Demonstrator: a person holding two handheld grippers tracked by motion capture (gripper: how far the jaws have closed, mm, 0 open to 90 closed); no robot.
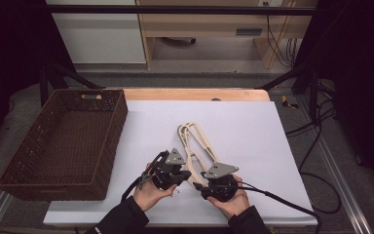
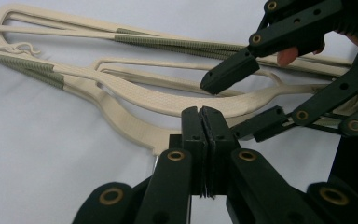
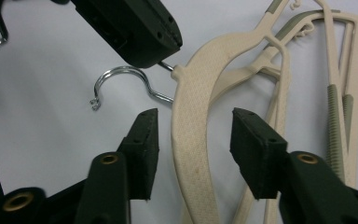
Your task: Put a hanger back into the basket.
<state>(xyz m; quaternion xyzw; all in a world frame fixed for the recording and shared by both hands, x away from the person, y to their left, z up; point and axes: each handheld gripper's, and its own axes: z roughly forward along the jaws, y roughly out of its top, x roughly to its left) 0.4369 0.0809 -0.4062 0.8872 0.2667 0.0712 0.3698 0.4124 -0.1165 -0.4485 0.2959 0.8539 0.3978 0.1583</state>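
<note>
High view first: both grippers sit low on the white sheet (image 1: pixel 253 131), with the cream hangers (image 1: pixel 197 146) fanning away from them toward the far side of the table. The left gripper (image 1: pixel 182 174) is at the near ends of the hangers, the right gripper (image 1: pixel 199 187) just beside it. The brown basket (image 1: pixel 112 141) sits well off to the left gripper's outer side.

Left gripper view: the left gripper (image 2: pixel 203 112) has its jaws pressed flat together. I can't tell from here if anything is pinched between them; the neck of the top hanger (image 2: pixel 135 100) lies right at the tips. The right gripper (image 2: pixel 244 98) comes in from the side, one finger above the hanger arm, one below.

Right gripper view: the right gripper (image 3: pixel 195 128) has its jaws apart, straddling the arm of the top hanger (image 3: pixel 191 130), pads clear of it on both sides. The left gripper's tips (image 3: pixel 140 35) are at the shank of the metal hook (image 3: pixel 121 77), beyond the near finger.
</note>
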